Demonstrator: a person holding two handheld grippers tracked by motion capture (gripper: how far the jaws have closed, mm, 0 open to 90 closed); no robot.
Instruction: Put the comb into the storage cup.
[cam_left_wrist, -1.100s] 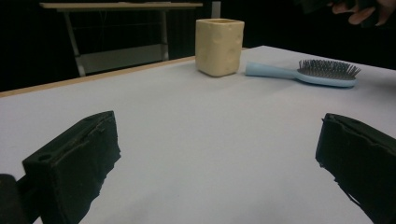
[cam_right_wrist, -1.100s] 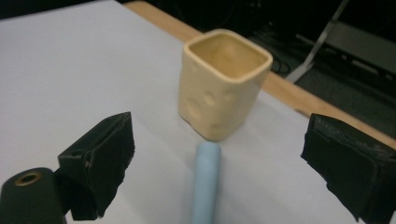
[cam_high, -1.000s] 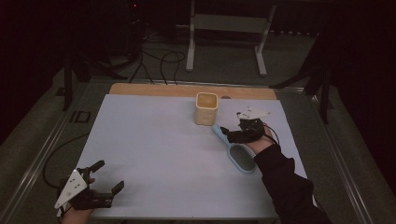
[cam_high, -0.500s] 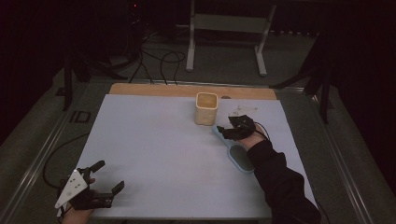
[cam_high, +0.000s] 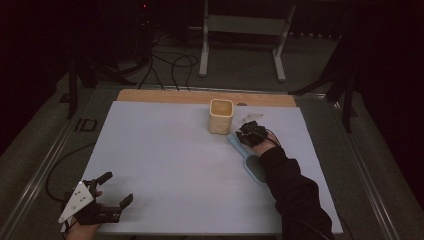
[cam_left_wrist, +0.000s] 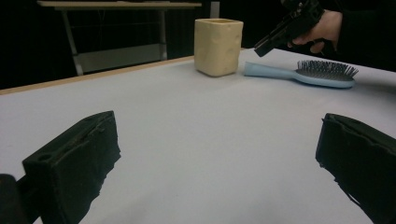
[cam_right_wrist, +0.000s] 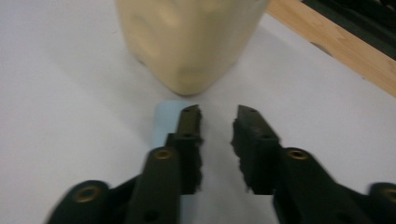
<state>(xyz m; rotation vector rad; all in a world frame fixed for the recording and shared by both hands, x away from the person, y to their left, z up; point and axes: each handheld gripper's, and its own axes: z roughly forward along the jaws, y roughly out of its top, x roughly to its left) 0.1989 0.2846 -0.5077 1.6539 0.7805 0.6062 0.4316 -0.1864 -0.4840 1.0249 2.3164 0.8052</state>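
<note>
A light blue hairbrush (cam_high: 254, 169) lies bristles up on the white table top, its handle (cam_right_wrist: 163, 119) pointing at a cream cup (cam_high: 220, 116). My right gripper (cam_high: 246, 136) hangs just over the handle's end beside the cup (cam_right_wrist: 187, 37). Its jaws have just been closing and stand a narrow gap apart (cam_right_wrist: 218, 119). Bare table shows between them, and the handle runs under the left jaw. My left gripper (cam_high: 117, 187) rests wide open at the near left corner, with nothing between its jaws (cam_left_wrist: 215, 154). From there the cup (cam_left_wrist: 218, 45), the brush (cam_left_wrist: 308, 73) and the right gripper (cam_left_wrist: 262, 46) are in sight.
A wooden strip (cam_high: 165, 95) borders the table's far edge. Behind it stand a metal frame (cam_high: 245, 30) and loose cables (cam_high: 170, 65) on the dark floor. A wide stretch of white table (cam_high: 170, 160) lies between the two grippers.
My right gripper has moved left and down to the handle's end by the cup, and its jaws have narrowed. The left gripper has stayed put.
</note>
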